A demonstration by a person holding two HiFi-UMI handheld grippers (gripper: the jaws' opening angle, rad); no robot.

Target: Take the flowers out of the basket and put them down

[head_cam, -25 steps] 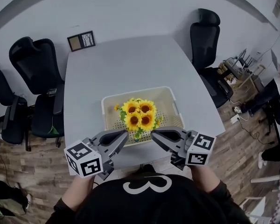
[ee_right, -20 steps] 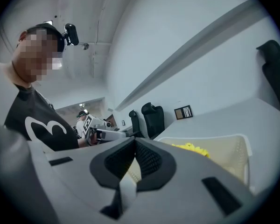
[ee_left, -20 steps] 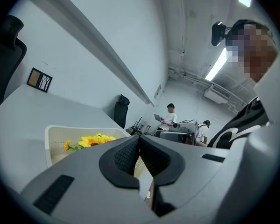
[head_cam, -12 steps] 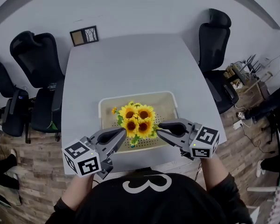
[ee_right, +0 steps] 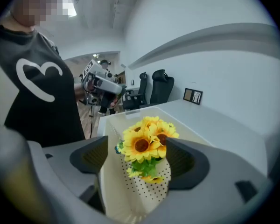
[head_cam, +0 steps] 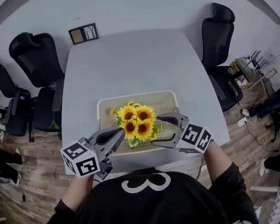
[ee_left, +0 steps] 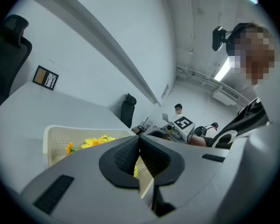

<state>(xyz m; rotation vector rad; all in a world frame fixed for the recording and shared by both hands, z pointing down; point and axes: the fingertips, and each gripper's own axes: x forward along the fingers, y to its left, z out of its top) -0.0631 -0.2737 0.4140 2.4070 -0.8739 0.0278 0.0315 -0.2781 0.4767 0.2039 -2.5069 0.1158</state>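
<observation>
Your right tool has just been opening — the flowers in the basket stand between its spread jaws, not pinched; your left tool is pressed together.

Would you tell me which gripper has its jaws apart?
The right gripper, jaws just opened, pointing at the sunflowers; the left gripper is shut.
</observation>
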